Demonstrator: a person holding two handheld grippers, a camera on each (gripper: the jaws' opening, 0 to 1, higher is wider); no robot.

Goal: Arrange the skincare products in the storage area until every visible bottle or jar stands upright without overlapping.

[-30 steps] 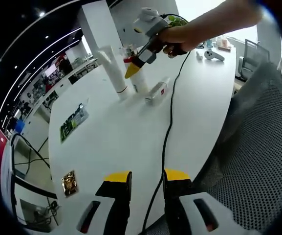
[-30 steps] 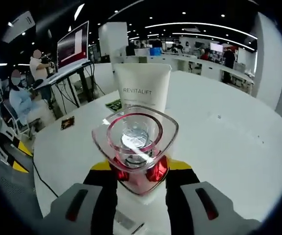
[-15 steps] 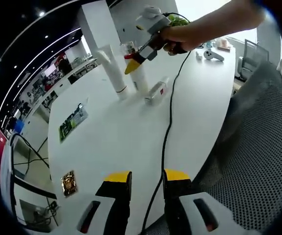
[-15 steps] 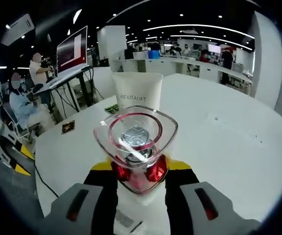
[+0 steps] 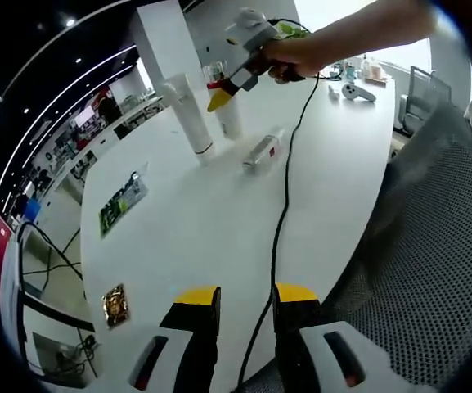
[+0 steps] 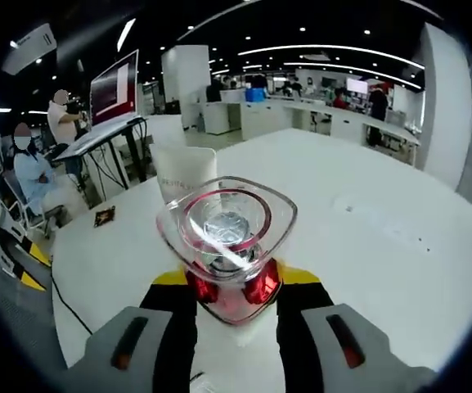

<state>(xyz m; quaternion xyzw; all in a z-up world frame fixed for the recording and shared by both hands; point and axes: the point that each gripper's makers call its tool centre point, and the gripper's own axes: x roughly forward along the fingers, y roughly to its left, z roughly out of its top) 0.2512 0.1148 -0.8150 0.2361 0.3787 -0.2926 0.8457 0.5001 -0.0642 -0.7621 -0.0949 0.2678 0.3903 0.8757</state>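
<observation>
The right gripper (image 6: 227, 299) clamps a red-capped bottle (image 6: 227, 237) between its fingers, above the worktop (image 5: 211, 221) beside an upright white tube (image 5: 188, 115). A small bottle (image 5: 262, 152) lies flat nearby. The left gripper (image 5: 237, 301) hangs at the worktop's near edge, fingers narrowly parted, holding nothing.

you see one standing tube (image 5: 188, 115), one held bottle (image 5: 227, 115), one lying bottle (image 5: 262, 153), two sachets (image 5: 123, 199).
</observation>
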